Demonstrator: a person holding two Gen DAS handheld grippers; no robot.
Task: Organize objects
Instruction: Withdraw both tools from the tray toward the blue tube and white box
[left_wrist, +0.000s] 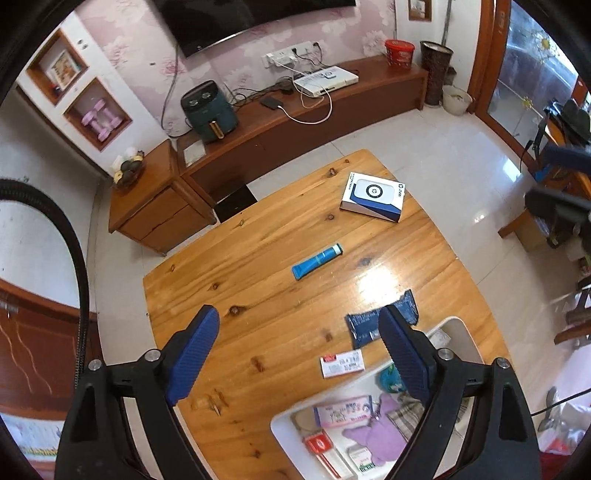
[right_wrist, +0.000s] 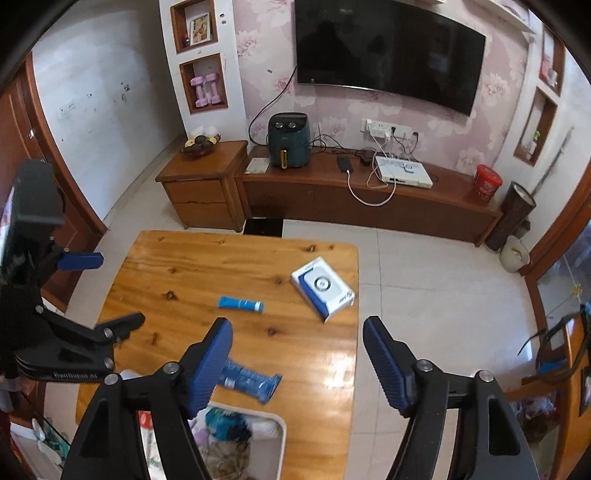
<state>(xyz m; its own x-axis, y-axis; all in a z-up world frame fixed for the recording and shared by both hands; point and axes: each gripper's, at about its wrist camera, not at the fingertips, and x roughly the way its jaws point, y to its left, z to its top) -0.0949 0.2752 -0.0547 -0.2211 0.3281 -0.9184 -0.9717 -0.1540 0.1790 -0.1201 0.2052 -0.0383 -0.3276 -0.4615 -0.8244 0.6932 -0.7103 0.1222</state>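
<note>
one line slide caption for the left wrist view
Open left gripper above a wooden table with blue tube, boxed gadget and white bin.

Bright daylight, strong white glare on the glossy tabletop (left_wrist: 376, 284) and floor tiles (left_wrist: 480, 218); fisheye bends the edges, dark vignette corners, motion blur at the sides.

My right finger (left_wrist: 404, 354) hides part of the dark pouch (left_wrist: 364, 326); the bin (left_wrist: 461, 328) runs off the frame's bottom edge.
</note>
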